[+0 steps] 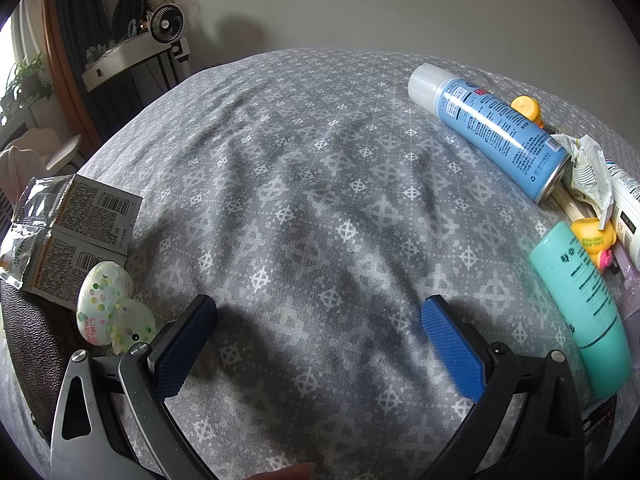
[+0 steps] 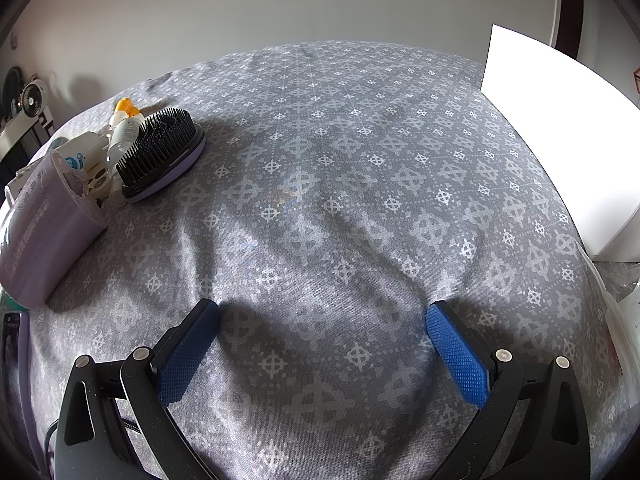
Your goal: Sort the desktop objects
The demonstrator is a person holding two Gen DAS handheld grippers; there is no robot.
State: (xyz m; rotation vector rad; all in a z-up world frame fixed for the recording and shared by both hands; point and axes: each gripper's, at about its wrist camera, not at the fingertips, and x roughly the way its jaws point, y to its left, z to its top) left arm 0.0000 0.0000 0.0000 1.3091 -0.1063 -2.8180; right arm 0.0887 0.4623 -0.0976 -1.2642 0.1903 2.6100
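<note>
Left hand-held gripper (image 1: 319,316) spread wide, blue textured pads (image 1: 454,350) well apart, nothing between them, hovering over the grey patterned cloth covering the tabletop (image 1: 304,184). Right hand-held gripper (image 2: 322,322) likewise wide open and holding nothing, above the same cloth. On the left wrist view's right side, a cluster: light blue spray can with translucent cap (image 1: 492,128) lying on its side, small yellow duck toy (image 1: 528,110) just behind it, crumpled white wrapper (image 1: 588,172) at the can's base, white tube (image 1: 628,216) beside that, second yellow duck toy (image 1: 594,238) touching a mint-green bottle (image 1: 584,312) lying flat. At left edge, silver sachets with barcodes (image 1: 76,220), and just beside them a clear dotted duck-shaped toy (image 1: 114,308). On the right wrist view's left side, black-bristled lilac hairbrush (image 2: 164,154), bristles up, next to a lilac cylindrical container (image 2: 48,236) lying on its side. White box (image 2: 560,152) at far right.
</note>
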